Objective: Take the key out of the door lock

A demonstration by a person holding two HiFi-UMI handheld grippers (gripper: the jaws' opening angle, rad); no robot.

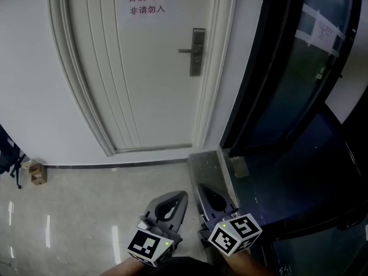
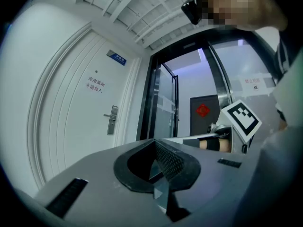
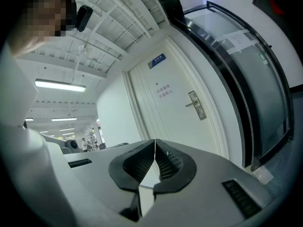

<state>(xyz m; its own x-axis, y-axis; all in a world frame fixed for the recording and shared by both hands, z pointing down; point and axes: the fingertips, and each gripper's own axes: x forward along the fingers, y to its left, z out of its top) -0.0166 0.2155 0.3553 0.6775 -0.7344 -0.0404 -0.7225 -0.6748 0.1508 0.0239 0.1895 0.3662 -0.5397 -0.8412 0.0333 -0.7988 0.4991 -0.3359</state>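
A white door (image 1: 144, 73) stands ahead, with a metal lock plate and lever handle (image 1: 196, 52) on its right side. The same lock (image 2: 112, 119) appears far off in the left gripper view, and the lock (image 3: 195, 105) in the right gripper view. The key is too small to make out on it. Low in the head view, well short of the door, my left gripper (image 1: 181, 194) and right gripper (image 1: 201, 186) sit side by side. Both are shut with nothing between the jaws. The left gripper (image 2: 155, 142) and right gripper (image 3: 155, 141) point toward the door.
A red-lettered paper sign (image 1: 147, 3) hangs on the door. A dark-framed glass partition (image 1: 299, 79) runs along the right. A small cardboard box (image 1: 38, 173) sits on the floor by the left wall. The right gripper's marker cube (image 2: 242, 118) shows in the left gripper view.
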